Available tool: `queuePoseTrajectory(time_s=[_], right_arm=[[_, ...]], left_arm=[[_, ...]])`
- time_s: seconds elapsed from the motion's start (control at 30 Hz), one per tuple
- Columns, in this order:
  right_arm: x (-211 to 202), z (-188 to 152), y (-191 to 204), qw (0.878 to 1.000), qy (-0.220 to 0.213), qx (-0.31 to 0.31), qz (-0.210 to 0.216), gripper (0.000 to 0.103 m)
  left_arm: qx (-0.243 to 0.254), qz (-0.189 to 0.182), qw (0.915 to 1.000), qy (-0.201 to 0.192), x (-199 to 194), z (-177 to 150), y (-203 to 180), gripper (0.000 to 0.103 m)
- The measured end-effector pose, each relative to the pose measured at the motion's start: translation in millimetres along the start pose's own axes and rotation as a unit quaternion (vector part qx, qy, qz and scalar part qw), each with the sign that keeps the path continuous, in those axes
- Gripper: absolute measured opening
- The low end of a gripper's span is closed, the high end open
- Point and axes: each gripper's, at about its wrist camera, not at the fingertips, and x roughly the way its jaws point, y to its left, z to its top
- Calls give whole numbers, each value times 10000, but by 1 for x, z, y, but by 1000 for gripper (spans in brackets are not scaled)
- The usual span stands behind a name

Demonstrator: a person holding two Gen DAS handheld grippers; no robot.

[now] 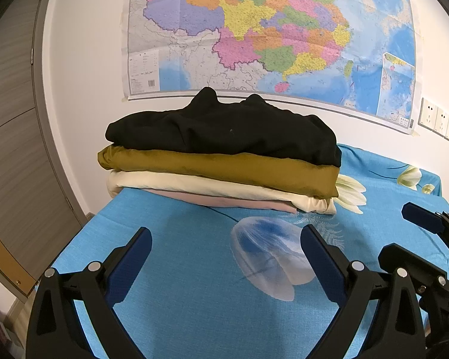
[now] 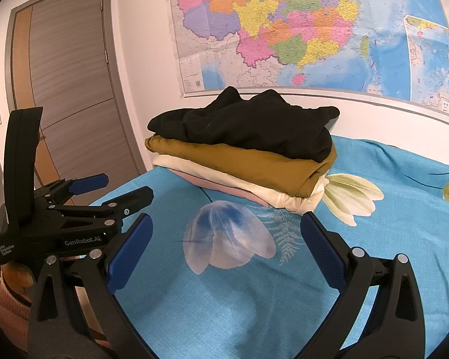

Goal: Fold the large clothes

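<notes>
A stack of folded clothes stands on the bed ahead of both grippers. The top one is black (image 1: 224,131) (image 2: 248,125), then a mustard one (image 1: 218,167) (image 2: 254,161), a cream one (image 1: 194,184) (image 2: 254,190) and a pink one (image 1: 239,202) at the bottom. My left gripper (image 1: 224,239) is open and empty, low over the blue sheet, short of the stack. My right gripper (image 2: 224,227) is open and empty too, beside the left one. The left gripper shows at the left in the right wrist view (image 2: 116,188), the right gripper at the right edge in the left wrist view (image 1: 410,230).
The bed has a blue sheet (image 1: 194,284) (image 2: 254,299) with flower prints. A large map (image 1: 269,30) (image 2: 314,30) hangs on the white wall behind. A grey door (image 2: 74,89) is at the left. Wall sockets (image 1: 437,119) are at the right.
</notes>
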Motion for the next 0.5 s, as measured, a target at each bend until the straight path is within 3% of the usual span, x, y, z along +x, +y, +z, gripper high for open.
queuePoseTrajectory(time_s=[0.5], right_arm=[[0, -1, 0, 10000, -20, 5, -46, 97]], left_arm=[[6, -7, 10000, -4, 1, 0, -3, 96]])
